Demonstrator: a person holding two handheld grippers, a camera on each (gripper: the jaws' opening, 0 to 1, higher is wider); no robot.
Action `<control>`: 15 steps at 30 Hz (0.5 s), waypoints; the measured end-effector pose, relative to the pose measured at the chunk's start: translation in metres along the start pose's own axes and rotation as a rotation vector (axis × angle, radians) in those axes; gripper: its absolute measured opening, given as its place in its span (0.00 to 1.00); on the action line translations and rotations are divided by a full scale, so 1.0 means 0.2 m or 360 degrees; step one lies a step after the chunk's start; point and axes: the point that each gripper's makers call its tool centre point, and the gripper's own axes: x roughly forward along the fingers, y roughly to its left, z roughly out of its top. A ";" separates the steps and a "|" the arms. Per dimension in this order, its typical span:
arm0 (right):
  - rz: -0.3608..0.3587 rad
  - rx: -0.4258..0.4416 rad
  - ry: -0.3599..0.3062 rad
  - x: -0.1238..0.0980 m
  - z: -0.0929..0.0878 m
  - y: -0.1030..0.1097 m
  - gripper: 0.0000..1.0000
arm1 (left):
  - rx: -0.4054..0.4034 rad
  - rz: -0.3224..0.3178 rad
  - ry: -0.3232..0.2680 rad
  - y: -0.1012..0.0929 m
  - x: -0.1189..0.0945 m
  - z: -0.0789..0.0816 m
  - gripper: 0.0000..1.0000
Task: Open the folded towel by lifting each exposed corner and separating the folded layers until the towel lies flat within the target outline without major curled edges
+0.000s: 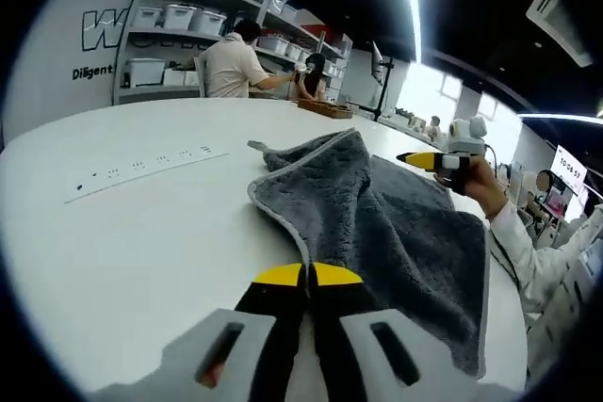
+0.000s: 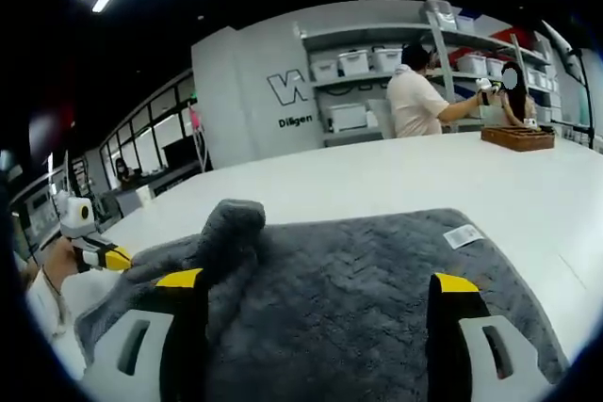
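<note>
Your left gripper (image 1: 308,275) has its jaws pressed together on the near edge of the grey towel (image 1: 396,223), which lies rumpled on the white table (image 1: 141,233). Your right gripper (image 2: 316,284) hovers wide open above it. The towel looks soft and limp; grasp the corners.

A grey towel (image 2: 349,289) is lying spread across a white counter (image 2: 377,176), its left part bunching up into a raised fold and a white tag (image 2: 464,235) showing near its far right edge, while the right gripper (image 2: 320,303) is hanging over it with jaws standing wide apart. The left gripper (image 2: 105,256) is reaching in from the left at the towel's edge, as two people are standing by storage shelves (image 2: 377,72) near a wooden tray (image 2: 516,137).
</note>
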 end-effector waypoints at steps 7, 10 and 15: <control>-0.0006 -0.0021 0.0017 0.01 -0.01 0.00 0.97 | -0.0018 0.0046 0.0004 0.06 -0.08 -0.04 0.00; -0.0008 -0.0025 0.0024 0.01 -0.01 0.00 0.97 | -0.0029 0.0064 0.0002 0.09 -0.11 -0.05 0.00; -0.0006 -0.0029 0.0033 0.01 -0.02 0.00 0.97 | -0.0045 0.0093 0.0011 0.13 -0.16 -0.09 0.00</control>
